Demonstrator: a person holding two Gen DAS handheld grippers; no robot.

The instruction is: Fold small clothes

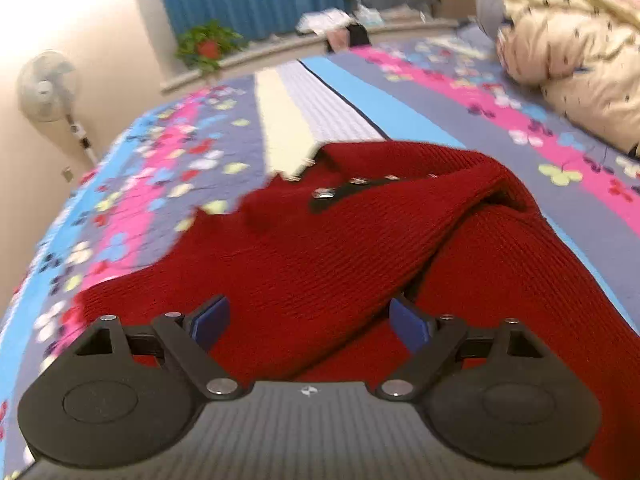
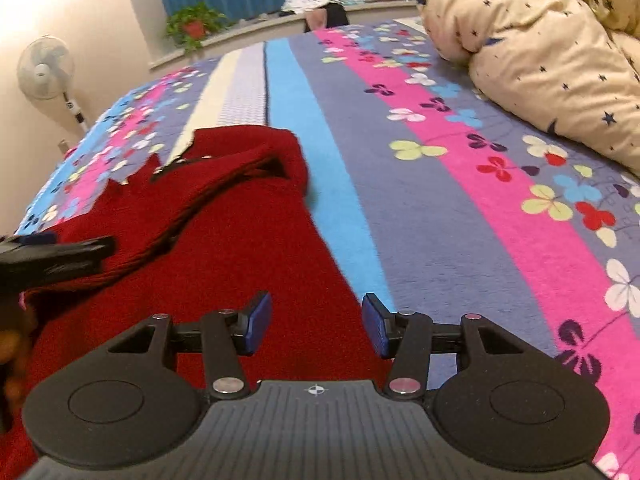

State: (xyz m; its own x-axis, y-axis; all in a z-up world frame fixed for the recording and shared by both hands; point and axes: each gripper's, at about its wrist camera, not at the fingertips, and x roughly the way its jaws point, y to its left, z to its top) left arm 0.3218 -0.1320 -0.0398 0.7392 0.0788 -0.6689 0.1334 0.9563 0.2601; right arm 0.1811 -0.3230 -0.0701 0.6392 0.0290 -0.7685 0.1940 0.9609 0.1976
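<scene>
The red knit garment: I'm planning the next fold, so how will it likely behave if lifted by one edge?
The red knit garment will probably droop limply: one layer already lies folded over with soft creases. Its thick ribbed knit suggests some weight and good grip for the blue pads. It may drag on the fuzzy bedspread rather than slide.

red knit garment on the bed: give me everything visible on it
The red sweater is a ribbed knit lying on the flowered bedspread. A dark strip with metal snaps runs near its far edge. One sleeve-like flap is folded diagonally across the body, its open end facing away. Both hand-held grippers, left and right, are open above it, holding nothing.
</scene>
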